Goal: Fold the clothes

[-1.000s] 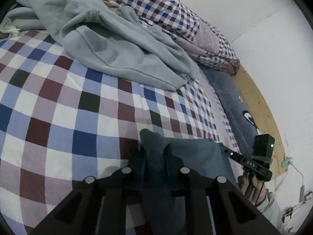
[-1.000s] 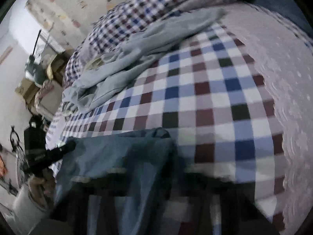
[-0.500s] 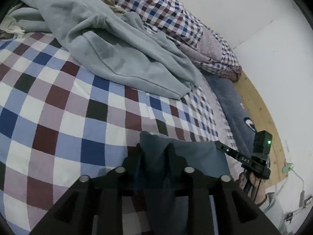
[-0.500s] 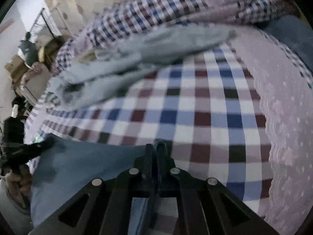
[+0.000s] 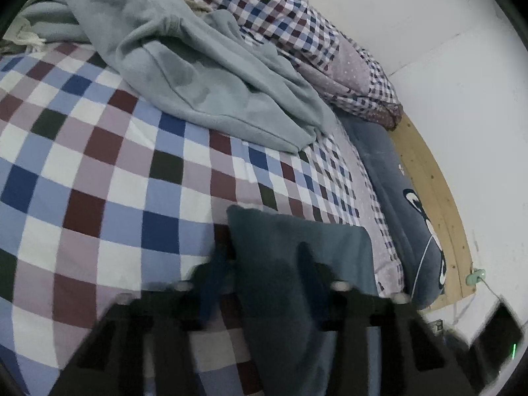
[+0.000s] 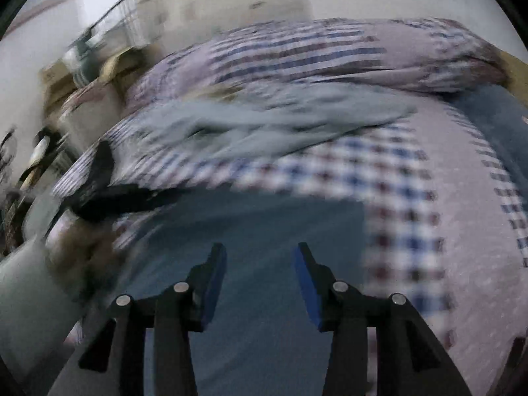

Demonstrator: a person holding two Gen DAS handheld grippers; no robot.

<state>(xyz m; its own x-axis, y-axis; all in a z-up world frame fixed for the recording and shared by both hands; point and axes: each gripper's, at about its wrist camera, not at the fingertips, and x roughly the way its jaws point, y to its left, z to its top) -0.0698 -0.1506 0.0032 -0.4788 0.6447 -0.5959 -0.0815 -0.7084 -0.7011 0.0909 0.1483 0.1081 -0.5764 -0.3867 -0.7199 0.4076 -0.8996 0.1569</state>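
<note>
1. Now the left claw (image 5: 264, 264) points down over the checked bed (image 5: 99, 171), low above the near corner of the dark blue garment (image 5: 297, 247), which lies flat on the bed.
2. Its jaws are closing, a little apart, with the garment's corner edge between them; motion blur hides whether the pads press the cloth.
3. The right claw (image 6: 260, 264) tilts down above the same dark blue garment (image 6: 264, 217), clear of its surface.
4. Its jaws are opening, about half apart, and their blue pads (image 6: 216, 280) show bare with nothing between them.
5. Seen from the right wrist, the left claw (image 6: 158, 194) reaches in at the garment's far left edge, with a hand (image 6: 82, 247) behind it.
6. A crumpled grey garment (image 5: 198, 76) lies further up the bed, well apart from the blue one.
</note>
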